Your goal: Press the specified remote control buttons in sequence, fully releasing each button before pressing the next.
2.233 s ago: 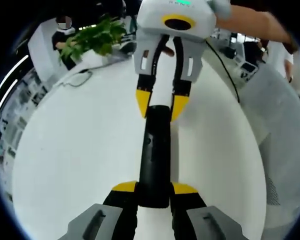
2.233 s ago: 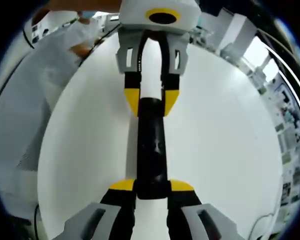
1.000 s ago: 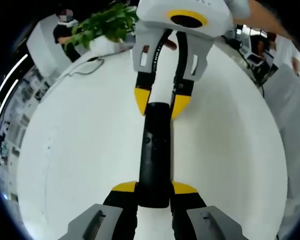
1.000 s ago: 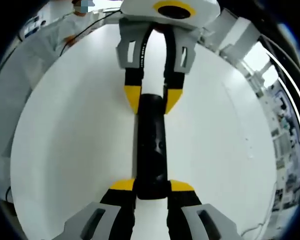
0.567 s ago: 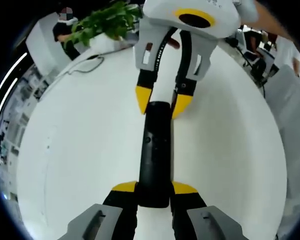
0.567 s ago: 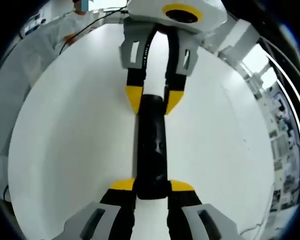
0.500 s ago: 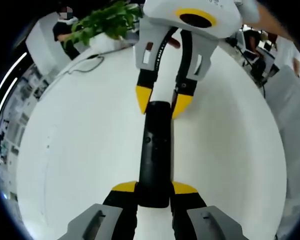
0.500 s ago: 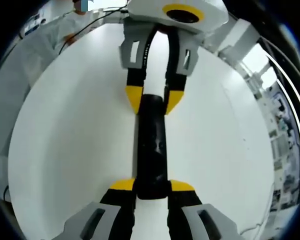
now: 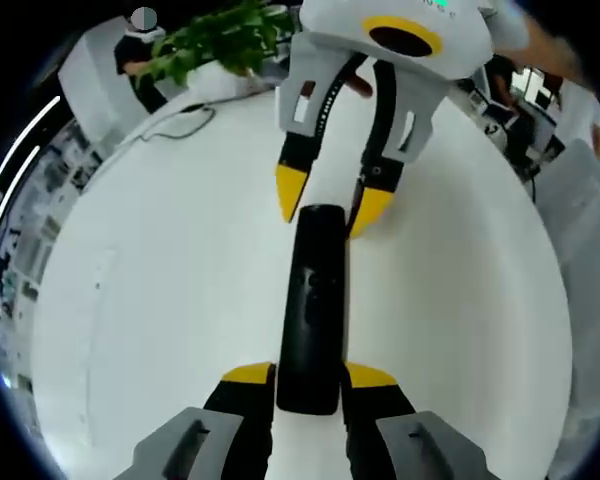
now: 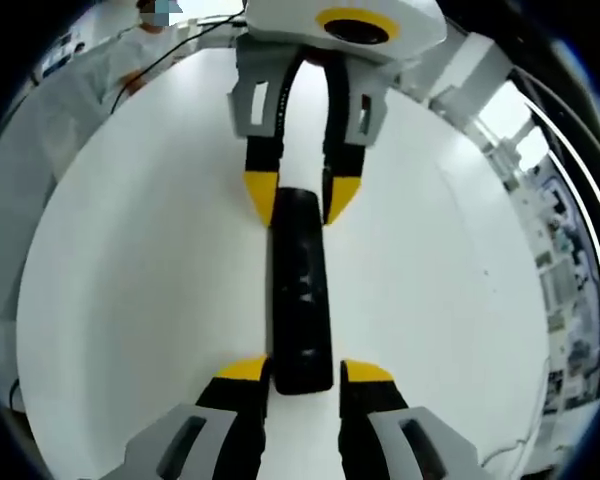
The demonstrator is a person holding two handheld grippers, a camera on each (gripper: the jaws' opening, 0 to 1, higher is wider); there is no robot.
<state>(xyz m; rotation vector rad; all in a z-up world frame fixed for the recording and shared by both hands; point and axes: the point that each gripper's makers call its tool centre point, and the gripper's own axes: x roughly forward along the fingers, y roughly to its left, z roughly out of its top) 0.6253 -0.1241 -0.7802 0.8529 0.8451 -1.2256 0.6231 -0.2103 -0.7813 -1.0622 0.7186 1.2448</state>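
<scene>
The left gripper (image 9: 310, 375) is clamped on the near end of the remote (image 9: 312, 300): its two yellow-tipped jaws press against the long sides of the black bar, with no gap showing. The right gripper (image 10: 305, 370) sits at the opposite end of the remote. Its jaws straddle that end, and in the right gripper view a thin strip of white shows between at least one tip and the remote. I judge its jaws to be slightly apart, flanking the remote and not squeezing it.

The remote lies flat, lengthwise between the two grippers, near the middle of a white round table (image 9: 160, 300). A few small buttons show faintly along its top face, too dim to tell one from another.

Beyond the end of the remote where the right gripper sits, at the table's edge, stands a green plant (image 9: 220, 40), with a thin cable (image 9: 185, 118) looping on the table near it. In the right gripper view, off to the left of the remote past the table's edge, is a person's white sleeve (image 10: 60, 110).

As for progress, no jaw tip is over or on any button, so no press is under way. The remote itself gives no sign of which buttons have been pressed. The likely job in hand is steadying it with the left gripper. That would free the right gripper to come round to the top face, so the pressing seems to lie ahead.
</scene>
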